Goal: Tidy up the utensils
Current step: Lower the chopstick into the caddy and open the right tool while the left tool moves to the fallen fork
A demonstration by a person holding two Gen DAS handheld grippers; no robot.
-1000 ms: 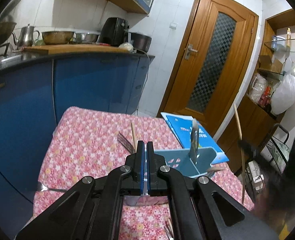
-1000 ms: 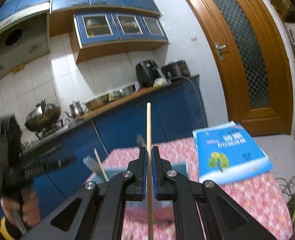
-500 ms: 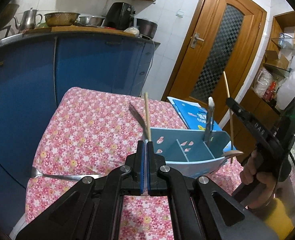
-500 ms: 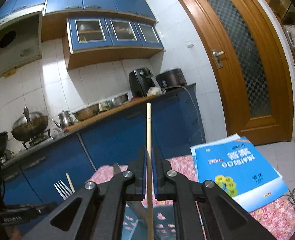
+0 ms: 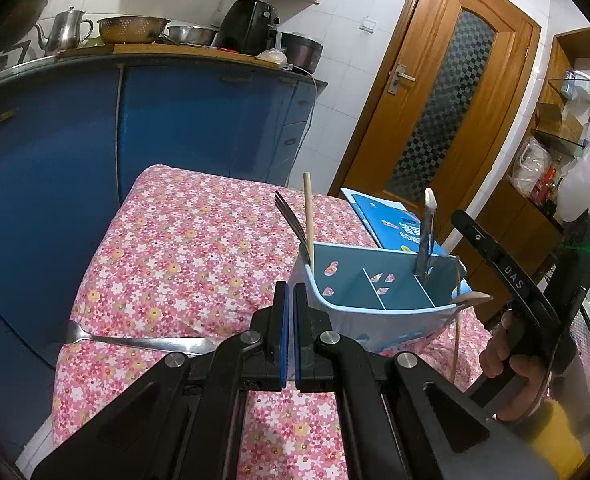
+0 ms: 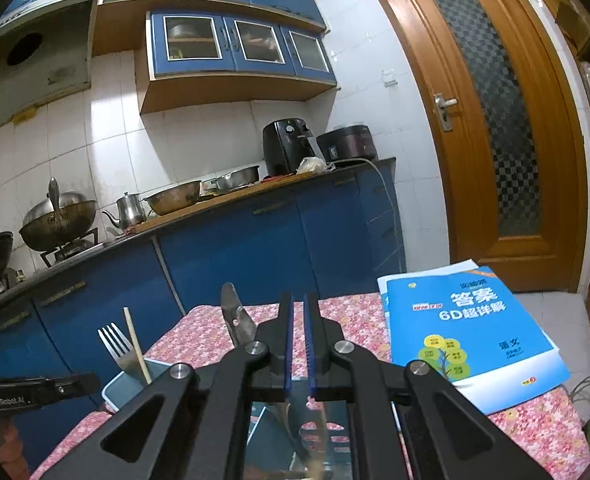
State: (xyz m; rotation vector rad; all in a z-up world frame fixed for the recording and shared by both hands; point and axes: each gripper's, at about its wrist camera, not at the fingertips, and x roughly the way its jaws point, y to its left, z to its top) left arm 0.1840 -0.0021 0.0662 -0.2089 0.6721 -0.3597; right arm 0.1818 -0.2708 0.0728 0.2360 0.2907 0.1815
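A light blue caddy (image 5: pixel 391 320) stands on the flowered tablecloth (image 5: pixel 183 248). A fork (image 5: pixel 289 216) and a chopstick (image 5: pixel 308 216) stand in its left compartment, and a knife (image 5: pixel 427 232) in its far right one. My left gripper (image 5: pixel 289 292) is shut and empty, just left of the caddy's near corner. My right gripper (image 6: pixel 299 300) hovers over the caddy's right end, its pads a thin slit apart with nothing between them. A second chopstick (image 5: pixel 457 340) hangs upright just below its fingers (image 5: pixel 495 260), at the caddy's right corner. A spoon (image 5: pixel 135 342) lies on the cloth at near left.
A blue book (image 6: pixel 467 328) lies on the table's far right corner. Blue kitchen cabinets (image 5: pixel 195 120) run behind and left of the table, a wooden door (image 5: pixel 447 100) stands behind it, and shelves with bags (image 5: pixel 555 168) are to the right. A pale handle tip (image 5: pixel 475 298) rests on the caddy's right rim.
The chopstick that stood up between my right pads has dropped below them. The right gripper moved in over the caddy's right end. The left gripper sank toward the table.
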